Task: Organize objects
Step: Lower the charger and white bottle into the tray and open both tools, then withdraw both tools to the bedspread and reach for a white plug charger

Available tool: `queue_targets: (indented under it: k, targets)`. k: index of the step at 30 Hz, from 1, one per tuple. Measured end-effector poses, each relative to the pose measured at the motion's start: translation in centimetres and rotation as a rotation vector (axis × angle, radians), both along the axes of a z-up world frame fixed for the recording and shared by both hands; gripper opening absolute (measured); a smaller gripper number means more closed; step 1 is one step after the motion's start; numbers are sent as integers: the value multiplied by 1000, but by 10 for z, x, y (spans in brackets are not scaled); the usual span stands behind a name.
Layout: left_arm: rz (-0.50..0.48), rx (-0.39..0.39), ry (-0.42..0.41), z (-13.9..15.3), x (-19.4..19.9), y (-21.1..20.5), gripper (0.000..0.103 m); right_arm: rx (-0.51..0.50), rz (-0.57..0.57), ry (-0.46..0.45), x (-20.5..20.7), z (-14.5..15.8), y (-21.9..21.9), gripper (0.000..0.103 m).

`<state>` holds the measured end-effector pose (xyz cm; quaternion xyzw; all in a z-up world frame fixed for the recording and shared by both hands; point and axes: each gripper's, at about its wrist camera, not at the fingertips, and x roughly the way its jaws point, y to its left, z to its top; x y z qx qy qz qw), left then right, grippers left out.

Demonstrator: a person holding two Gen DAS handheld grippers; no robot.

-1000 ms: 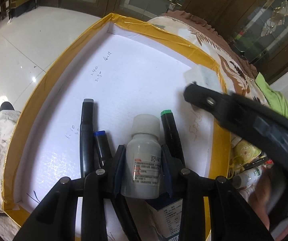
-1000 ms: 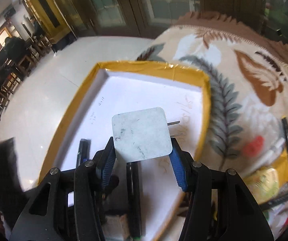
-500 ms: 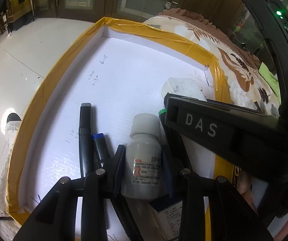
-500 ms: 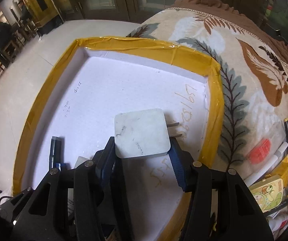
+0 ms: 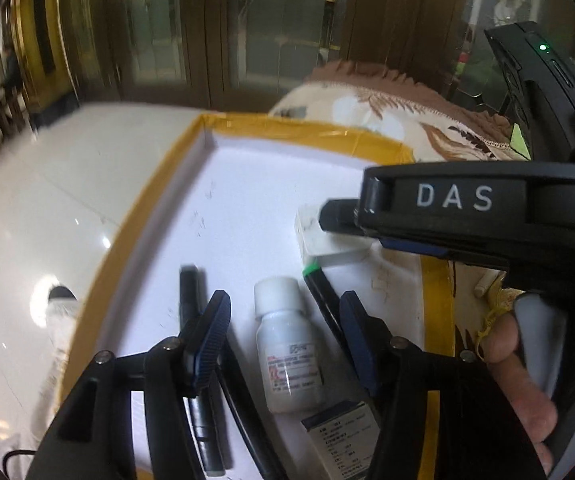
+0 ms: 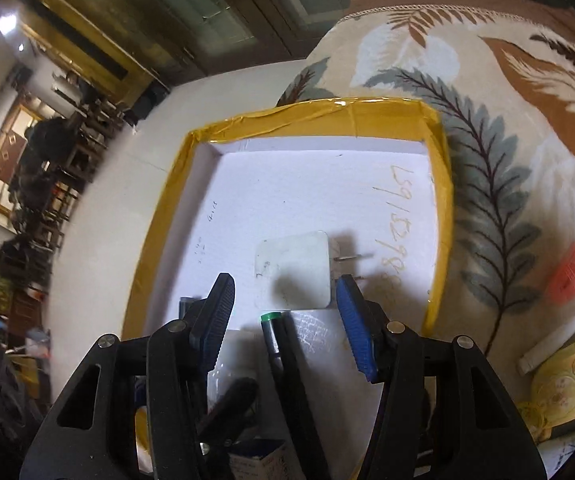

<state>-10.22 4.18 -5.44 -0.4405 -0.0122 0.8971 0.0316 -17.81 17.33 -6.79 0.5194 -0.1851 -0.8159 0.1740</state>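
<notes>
Now released: white pill bottle (image 5: pixel 289 354), lying on the floor of the yellow-edged tray (image 5: pixel 247 128), cap pointing away from the camera. A second ago the left gripper (image 5: pixel 285 334) clamped it; its jaws have just been opening and stand wide, pads clear of the bottle on both sides, bottle between them.

Also released: white plug adapter (image 6: pixel 294 274), flat on the tray floor, two prongs toward the tray's right wall. Earlier it sat between the right gripper's (image 6: pixel 285 312) blue pads; those jaws are now spread, and the adapter lies ahead of the tips, untouched.

Other tray contents: green-capped marker (image 5: pixel 319 292) between bottle and adapter; black marker (image 5: pixel 191 308) left of the bottle; small printed carton (image 5: pixel 341 436) at the near edge.

Pose: both grippers angled steeply down over the tray's near end. In the left wrist view the right gripper's body crosses from the right above the adapter, a hand (image 5: pixel 527 384) wrapped on its handle.

Support: leaf-patterned cloth (image 6: pixel 507 128) under and right of the tray.
</notes>
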Motion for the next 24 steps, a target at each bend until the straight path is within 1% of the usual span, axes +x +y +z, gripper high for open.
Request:
queue_targets:
  k: [5,9,13,16,18,20,21,22,23,24]
  targets:
    - [4,-61,74,10,9,5,60,-46,-16,19,22,11,12,54]
    - [24,-103,132,19,15,4,60,-80,-66,68,44,28,34,54]
    - [21,-120,164,25,25,3,60,-57,-57,68,78,36,51,54]
    - [-2,-115,172,28,32,4,60,-1,-54,62,106,39,64,53]
    - [-33,-101,175,30,37,7,60,59,-52,49,129,37,74,53]
    - [-68,-93,187,33,44,10,60,157,-50,63,146,36,81,53]
    - [-85,-90,194,35,48,13,60,254,-53,86,159,36,82,53]
    - [-102,-84,201,38,52,14,60,300,-52,96,165,36,84,53]
    - [-113,-75,203,39,56,15,60,330,-42,94,174,33,87,53]
    - [-119,-63,205,40,59,14,60,330,-35,80,179,30,91,53]
